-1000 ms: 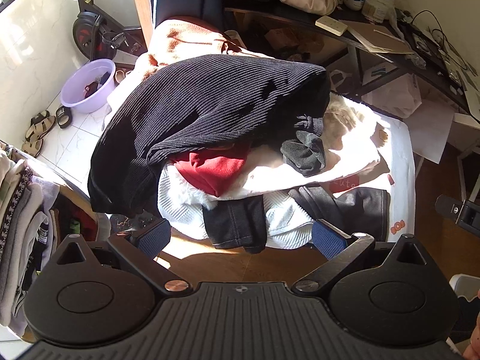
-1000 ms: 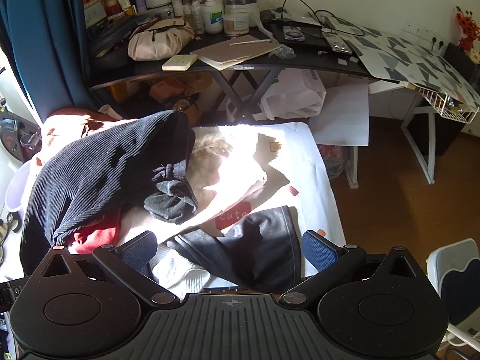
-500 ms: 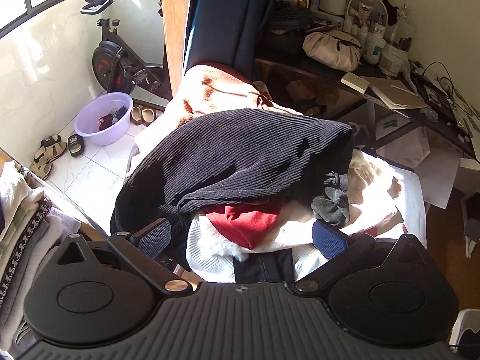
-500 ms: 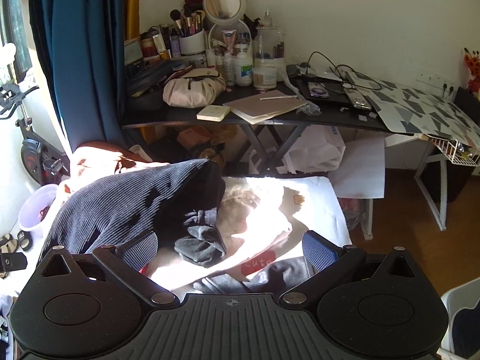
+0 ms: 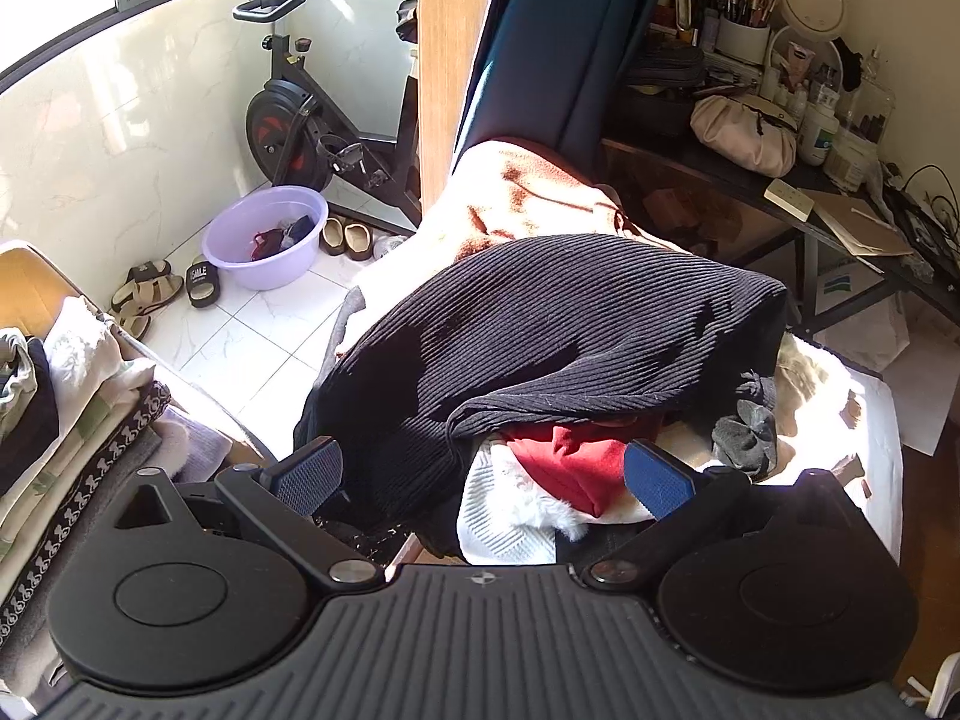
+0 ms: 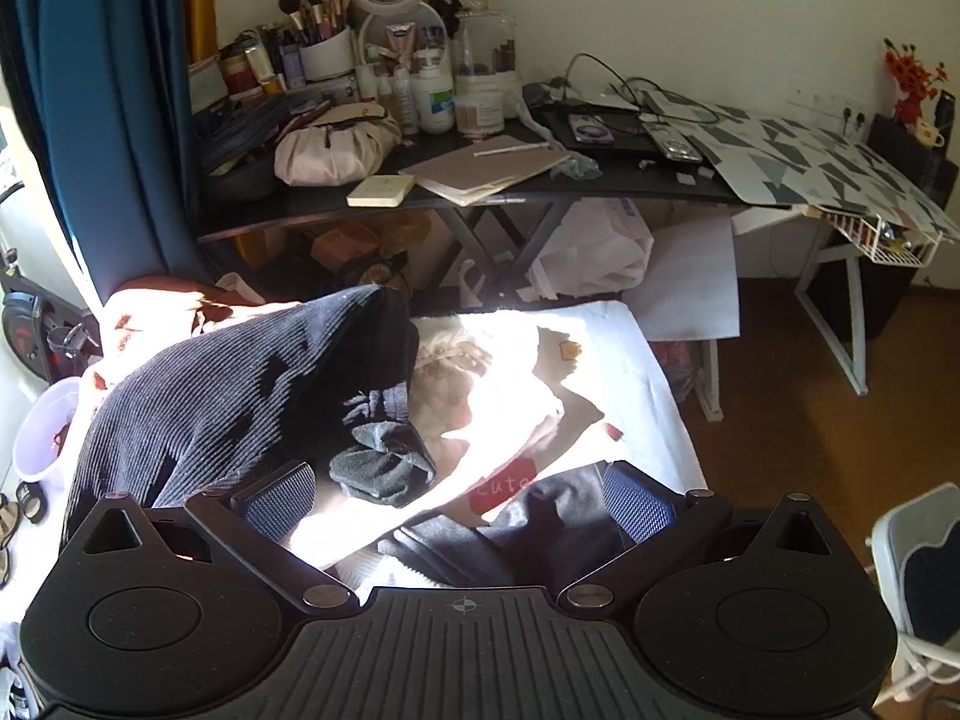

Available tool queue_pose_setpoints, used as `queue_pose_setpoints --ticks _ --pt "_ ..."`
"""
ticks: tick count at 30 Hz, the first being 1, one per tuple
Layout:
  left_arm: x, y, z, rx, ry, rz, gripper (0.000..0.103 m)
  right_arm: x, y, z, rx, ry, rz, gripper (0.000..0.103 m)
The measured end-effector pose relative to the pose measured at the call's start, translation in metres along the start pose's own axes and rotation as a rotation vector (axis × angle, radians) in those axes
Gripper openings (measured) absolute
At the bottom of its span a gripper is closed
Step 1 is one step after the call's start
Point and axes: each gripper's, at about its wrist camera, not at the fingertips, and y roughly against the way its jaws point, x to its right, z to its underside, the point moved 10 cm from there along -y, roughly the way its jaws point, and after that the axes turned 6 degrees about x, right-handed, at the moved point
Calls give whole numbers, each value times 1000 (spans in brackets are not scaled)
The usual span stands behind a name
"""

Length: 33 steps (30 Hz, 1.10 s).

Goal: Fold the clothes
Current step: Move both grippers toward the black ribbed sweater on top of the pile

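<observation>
Over the laundry heap, both my grippers hang spread and empty.

From my left gripper [image 5: 483, 474]: fingers wide apart, nothing between them, the ribbed black sweater [image 5: 558, 336] draped on top of the pile, a red garment [image 5: 570, 456] tucked under its edge. From my right gripper [image 6: 459, 501]: jaws wide too, above a dark grey sock [image 6: 384, 471] and a sunlit white cloth [image 6: 510, 402].

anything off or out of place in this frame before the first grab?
No damage or spill shows. The clothes lie in a jumbled heap: a dark ribbed knit drapes over the top, a red garment pokes out beneath it, and a balled grey sock sits loose beside it. The left gripper and right gripper are open, holding nothing.
</observation>
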Motion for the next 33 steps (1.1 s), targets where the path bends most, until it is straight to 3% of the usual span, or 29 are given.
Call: queue_pose_setpoints --ticks 8,12,15,18,21,24,33 --pt "13 -8 4 -67 -2 33 102 8 36 -26 73 -13 33 102" --pt "15 -2 -2 -71 -15 34 102 17 44 -29 -32 -104 94 102" --pt "16 1 -7 -74 -25 35 102 3 70 -48 -84 -170 24 102" --pt "17 5 -12 -77 -35 37 102 -16 114 -81 4 -150 -6 102" --pt "16 3 -15 -92 -35 29 102 -32 147 -101 38 -136 -99 102" --pt "19 -5 -16 -122 -20 25 102 -44 161 -105 -4 -138 -195 102" --pt "59 -2 -16 -132 -79 84 102 -55 178 -114 -18 -171 -275 102"
